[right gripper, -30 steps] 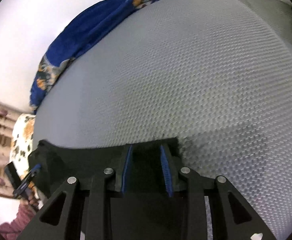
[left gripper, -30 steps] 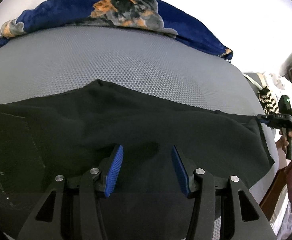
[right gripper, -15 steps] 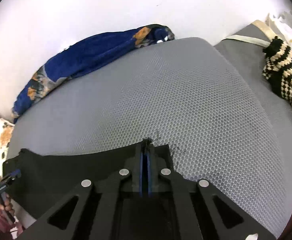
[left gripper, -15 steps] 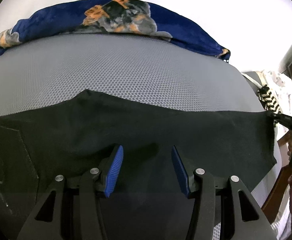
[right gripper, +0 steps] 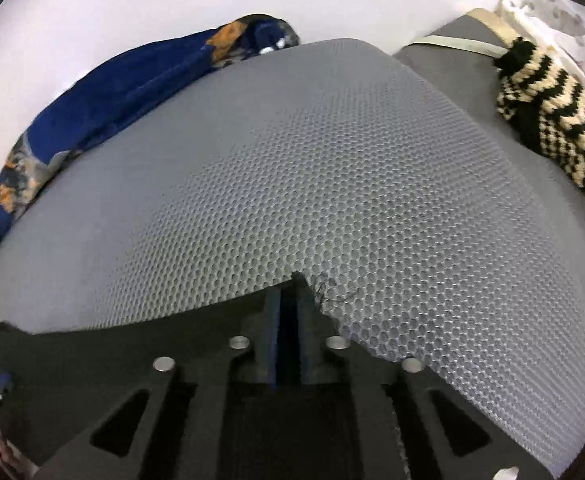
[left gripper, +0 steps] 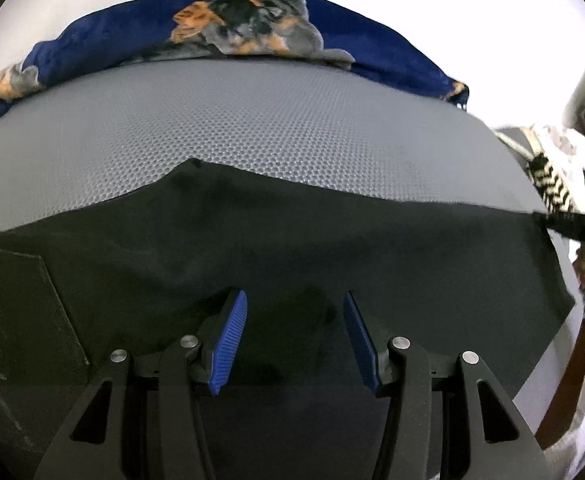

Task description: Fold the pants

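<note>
- Black fabric pants (left gripper: 332, 248): spread flat across the near part of a grey honeycomb-mesh mattress (left gripper: 252, 120), running left to right; a stitched patch pocket (left gripper: 16, 312) lies at the left end, and the cut hem with loose threads (right gripper: 332, 300) is at the right end.
- Left gripper (left gripper: 294, 332), black with blue ribbed pads: over the middle of the pants, jaws well apart, cloth lying beneath and between them, pads not pressing on it.
- Right gripper (right gripper: 288, 320), same make: at the far right corner of the pants, jaws opening from a narrow gap, a fold of the black cloth between the pads; in the left wrist view it shows at the far right edge, blurred.
- Dark blue blanket with orange and grey print (left gripper: 252, 36): bunched along the far edge of the mattress against a white wall (right gripper: 132, 8).
- Black and cream zigzag knitted item (right gripper: 552, 120): on a second grey surface to the far right, well apart from the pants.
</note>
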`<state>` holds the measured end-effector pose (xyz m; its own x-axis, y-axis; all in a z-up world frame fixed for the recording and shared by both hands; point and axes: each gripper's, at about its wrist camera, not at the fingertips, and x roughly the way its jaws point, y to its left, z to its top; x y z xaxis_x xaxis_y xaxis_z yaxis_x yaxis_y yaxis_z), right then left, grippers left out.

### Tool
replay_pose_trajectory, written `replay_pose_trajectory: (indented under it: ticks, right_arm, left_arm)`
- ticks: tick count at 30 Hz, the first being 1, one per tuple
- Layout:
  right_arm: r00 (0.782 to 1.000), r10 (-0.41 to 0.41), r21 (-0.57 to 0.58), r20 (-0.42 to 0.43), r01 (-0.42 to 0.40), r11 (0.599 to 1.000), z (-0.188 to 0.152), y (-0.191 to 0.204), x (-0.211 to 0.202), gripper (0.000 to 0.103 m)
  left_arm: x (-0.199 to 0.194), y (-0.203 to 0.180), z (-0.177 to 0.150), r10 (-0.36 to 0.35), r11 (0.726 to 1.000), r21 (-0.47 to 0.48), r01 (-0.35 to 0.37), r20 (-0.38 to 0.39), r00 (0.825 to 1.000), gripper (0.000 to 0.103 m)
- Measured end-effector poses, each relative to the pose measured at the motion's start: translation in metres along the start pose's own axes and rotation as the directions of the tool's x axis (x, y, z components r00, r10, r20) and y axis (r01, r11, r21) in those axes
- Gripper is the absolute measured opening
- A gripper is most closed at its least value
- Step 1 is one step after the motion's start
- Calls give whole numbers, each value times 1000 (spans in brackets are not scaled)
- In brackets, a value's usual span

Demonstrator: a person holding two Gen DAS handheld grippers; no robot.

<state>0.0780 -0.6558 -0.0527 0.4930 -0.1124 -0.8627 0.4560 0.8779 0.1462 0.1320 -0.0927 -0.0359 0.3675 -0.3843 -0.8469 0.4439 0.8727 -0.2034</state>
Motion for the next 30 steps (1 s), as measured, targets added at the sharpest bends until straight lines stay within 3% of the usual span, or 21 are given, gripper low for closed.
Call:
replay_pose_trajectory:
  ticks: [1,4,6,8,10,12,14,18,20,23,26,27,28,30]
  right_arm:
    - [1000,-23,3,-16,23,1000,1,1,0,40]
    - [995,-91,-10,36,91,996,2,7,-23,41]
    - [993,-89,-57,75,93,994,4,24,-42,41]
    - [998,9,-141,68,0,990,6,56,-56,41]
    - [989,148,-234,6,-143,962,4,101,-59,41]
    - [961,264,-296,-77,-275,915,-4,147,-54,41]
    - [910,369,-350,-189,-413,841,-15,206,-38,41]
    - [816,443,-430,-371,-574,697,-44,301,-9,41]
    - [755,459,-447,-468,-650,615,-59,352,4,41]
    - [723,438,-478,-535,-686,549,-75,396,16,41]
    - [712,387,-513,-586,-695,503,-87,426,28,41]
    - [704,375,-516,-603,-703,490,-92,432,32,37]
    - [708,368,-524,-604,-699,486,-95,437,35,11]
    - [705,378,-526,-600,-703,478,-95,444,32,6]
  left_arm:
    - [-2,0,1,-3,1000,1,3,-1,1000,52]
    - [-18,5,5,-25,1000,-12,26,36,999,52]
    - [-30,11,9,7,1000,6,-8,75,997,54]
    - [-36,16,11,61,997,35,-64,101,993,55]
    - [-40,24,15,109,992,50,-115,116,987,57]
    - [-41,35,18,160,986,37,-165,118,980,57]
    - [-44,47,19,187,981,22,-191,127,974,58]
    - [-49,73,16,218,976,-20,-217,130,967,61]
    - [-50,88,14,236,972,-28,-235,122,964,62]
    - [-52,101,10,246,969,-26,-245,115,962,63]
    - [-49,111,6,235,972,-24,-234,99,967,63]
    - [-49,113,6,230,973,-21,-229,97,968,63]
    - [-49,114,6,219,976,-19,-219,94,971,63]
    - [-51,114,6,198,980,-17,-198,103,975,63]
